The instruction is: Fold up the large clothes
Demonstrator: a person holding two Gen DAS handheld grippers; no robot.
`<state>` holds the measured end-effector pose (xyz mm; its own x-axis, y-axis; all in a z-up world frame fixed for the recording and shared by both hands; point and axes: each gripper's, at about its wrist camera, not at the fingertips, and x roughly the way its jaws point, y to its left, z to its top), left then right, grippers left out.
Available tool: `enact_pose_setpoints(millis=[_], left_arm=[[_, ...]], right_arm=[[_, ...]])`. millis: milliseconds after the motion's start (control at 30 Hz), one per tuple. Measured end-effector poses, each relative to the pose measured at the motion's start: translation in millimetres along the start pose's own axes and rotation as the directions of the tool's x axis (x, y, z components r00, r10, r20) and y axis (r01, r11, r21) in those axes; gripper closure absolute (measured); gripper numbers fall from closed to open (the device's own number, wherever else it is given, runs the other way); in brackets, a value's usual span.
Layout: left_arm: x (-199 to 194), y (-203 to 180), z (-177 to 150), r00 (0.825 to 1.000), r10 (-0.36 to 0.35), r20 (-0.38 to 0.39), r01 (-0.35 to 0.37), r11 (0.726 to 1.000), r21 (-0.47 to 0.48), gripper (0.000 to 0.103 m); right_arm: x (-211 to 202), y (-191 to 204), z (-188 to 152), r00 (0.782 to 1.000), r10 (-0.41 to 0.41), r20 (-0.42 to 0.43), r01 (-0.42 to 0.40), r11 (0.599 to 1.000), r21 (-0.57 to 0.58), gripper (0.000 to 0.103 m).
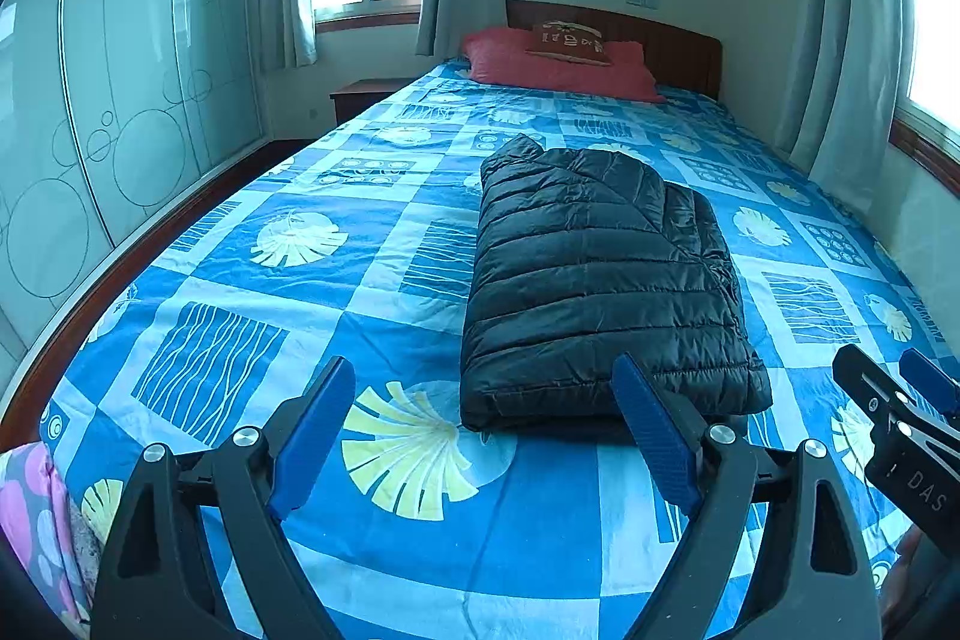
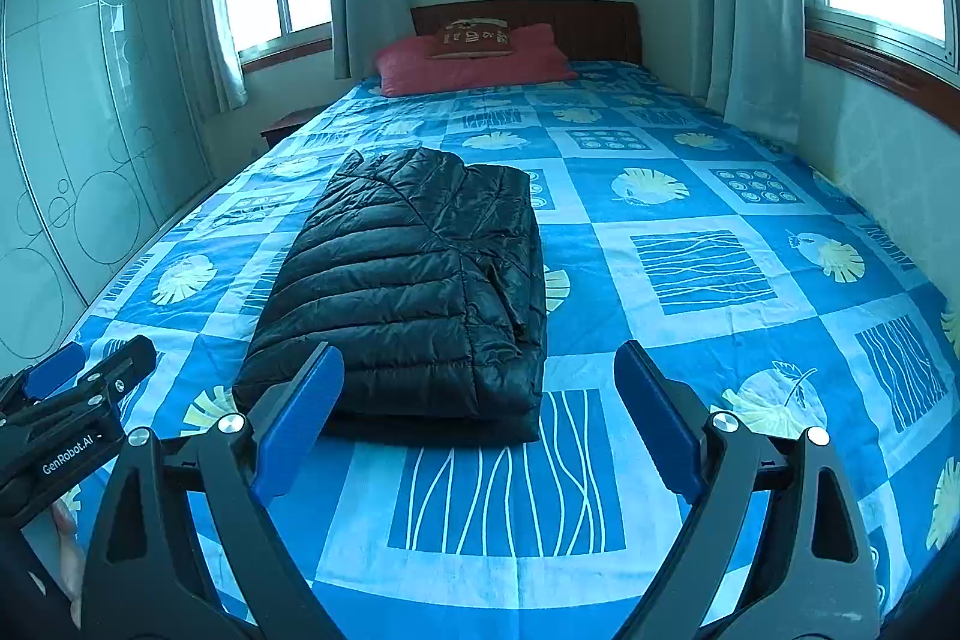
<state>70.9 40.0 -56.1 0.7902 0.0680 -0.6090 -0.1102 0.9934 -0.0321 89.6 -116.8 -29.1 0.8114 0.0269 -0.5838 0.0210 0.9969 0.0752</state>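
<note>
A black quilted puffer jacket (image 1: 600, 280) lies folded into a compact rectangle on the blue patterned bedspread (image 1: 270, 292). The same jacket (image 2: 408, 292) shows left of centre in the right wrist view. My left gripper (image 1: 486, 382) hovers open above the bed's near end, its blue pads wide apart and nothing between them; the jacket's near edge lies just beyond its right pad. My right gripper (image 2: 480, 370) is open too and holds nothing, with its left pad in front of the jacket's near edge. Each gripper appears at the edge of the other's view.
A red pillow (image 1: 558, 67) with a small brown cushion (image 1: 570, 40) sits against the wooden headboard (image 1: 672, 46). A glass-front wardrobe (image 1: 120, 100) runs along the left, a nightstand (image 1: 366, 97) stands by the bed's far left, and curtained windows line the back and right walls. A pink patterned cloth (image 1: 36, 514) lies at the near left corner.
</note>
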Motion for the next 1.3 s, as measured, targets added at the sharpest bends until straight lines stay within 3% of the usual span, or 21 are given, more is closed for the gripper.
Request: enact_pose_setpoints(millis=[1300], left_arm=[[-3.7,-3.9,-1.7,1.0,-0.011,0.004,0.011,1.0,0.008,0.016]], right_arm=[[-2.3,5.7,-2.6,1.0,0.005,0.006,-0.005,1.0,-0.01,0.011]])
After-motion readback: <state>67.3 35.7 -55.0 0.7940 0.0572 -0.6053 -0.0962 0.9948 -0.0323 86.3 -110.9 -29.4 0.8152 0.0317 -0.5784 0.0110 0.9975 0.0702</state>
